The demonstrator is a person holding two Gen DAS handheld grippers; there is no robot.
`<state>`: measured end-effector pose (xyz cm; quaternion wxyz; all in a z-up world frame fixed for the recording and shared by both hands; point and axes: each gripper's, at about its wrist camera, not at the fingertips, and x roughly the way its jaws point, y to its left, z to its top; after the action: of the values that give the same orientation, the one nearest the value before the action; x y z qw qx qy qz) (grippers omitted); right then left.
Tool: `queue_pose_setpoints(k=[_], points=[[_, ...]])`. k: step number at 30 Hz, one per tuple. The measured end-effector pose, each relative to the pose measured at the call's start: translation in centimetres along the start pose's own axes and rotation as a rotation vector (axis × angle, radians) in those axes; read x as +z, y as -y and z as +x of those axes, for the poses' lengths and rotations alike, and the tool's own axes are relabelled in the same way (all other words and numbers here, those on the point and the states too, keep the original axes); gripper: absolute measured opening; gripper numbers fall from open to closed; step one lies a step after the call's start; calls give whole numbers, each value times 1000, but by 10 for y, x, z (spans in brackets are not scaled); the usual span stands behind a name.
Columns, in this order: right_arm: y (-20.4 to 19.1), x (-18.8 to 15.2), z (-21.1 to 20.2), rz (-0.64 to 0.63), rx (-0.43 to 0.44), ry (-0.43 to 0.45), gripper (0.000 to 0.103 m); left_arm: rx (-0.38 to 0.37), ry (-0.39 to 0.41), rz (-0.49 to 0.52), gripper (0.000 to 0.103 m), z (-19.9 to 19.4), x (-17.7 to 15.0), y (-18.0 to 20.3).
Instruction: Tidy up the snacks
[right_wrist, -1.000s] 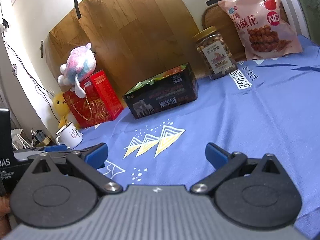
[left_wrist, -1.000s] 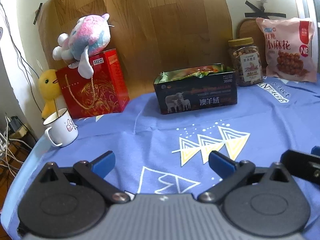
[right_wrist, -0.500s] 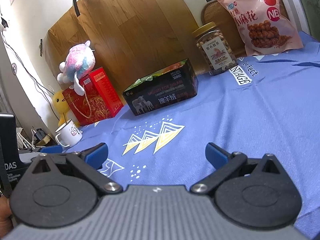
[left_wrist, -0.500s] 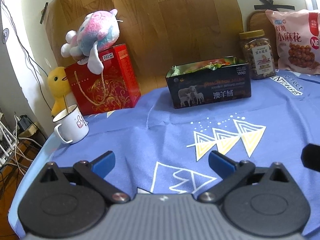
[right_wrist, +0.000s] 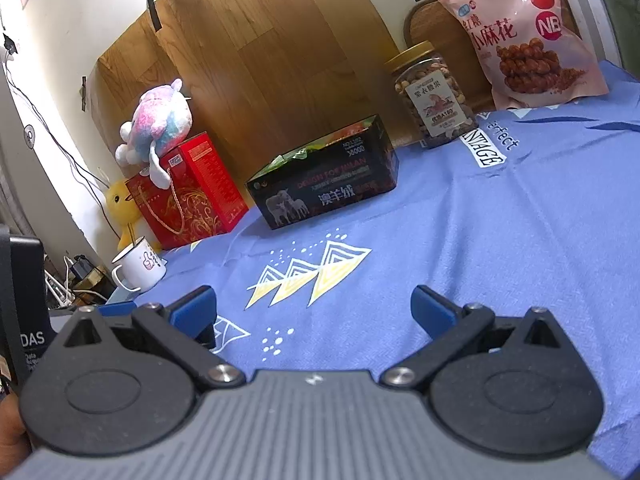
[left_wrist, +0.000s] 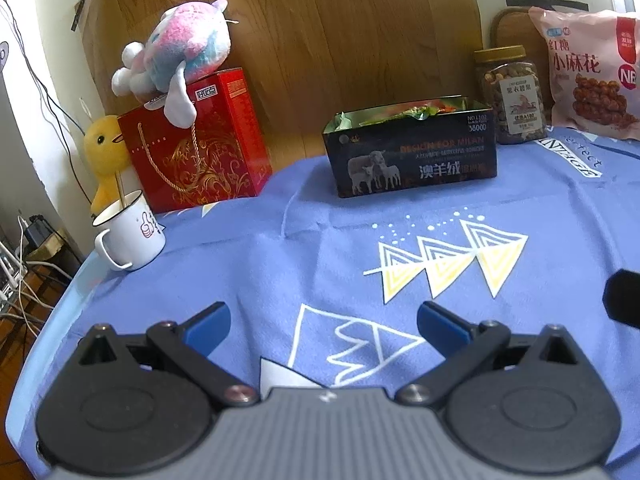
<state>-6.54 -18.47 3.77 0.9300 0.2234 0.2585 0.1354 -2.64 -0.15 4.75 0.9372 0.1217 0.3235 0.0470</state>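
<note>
A dark open box (left_wrist: 414,152) (right_wrist: 328,188) with sheep printed on its side holds colourful snack packets and stands at the back of the blue cloth. Right of it are a clear jar of nuts (left_wrist: 512,96) (right_wrist: 434,96) with a gold lid and a pink bag of twisted snacks (left_wrist: 592,76) (right_wrist: 524,36) leaning on the wall. My left gripper (left_wrist: 324,324) hovers open over the near cloth, nothing between its blue fingers. My right gripper (right_wrist: 314,306) is open and empty too, well short of the box.
A red gift bag (left_wrist: 196,144) (right_wrist: 188,192) with a pink plush on top stands back left. A yellow duck toy (left_wrist: 104,156) and a white mug (left_wrist: 130,236) (right_wrist: 140,266) sit by the table's left edge. Cables lie on the floor at left.
Both grippers have drifted slightly left and back, so the box, jar and bag sit further right in the left wrist view. Both stay open and empty.
</note>
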Motion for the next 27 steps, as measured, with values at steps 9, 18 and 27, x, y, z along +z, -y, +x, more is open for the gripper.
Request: queue_pose_setpoints(k=[9,18,27], points=[[0,0,0,-1,1,0,103,-19,-13,-10,103,2,-1,0],[-1,0,1,-1,-4,4,103,-31,-16,-10,103,2,-3,3],[0,1,1,1,-6,4,103,-53,-20,-20,103,3,-1,2]])
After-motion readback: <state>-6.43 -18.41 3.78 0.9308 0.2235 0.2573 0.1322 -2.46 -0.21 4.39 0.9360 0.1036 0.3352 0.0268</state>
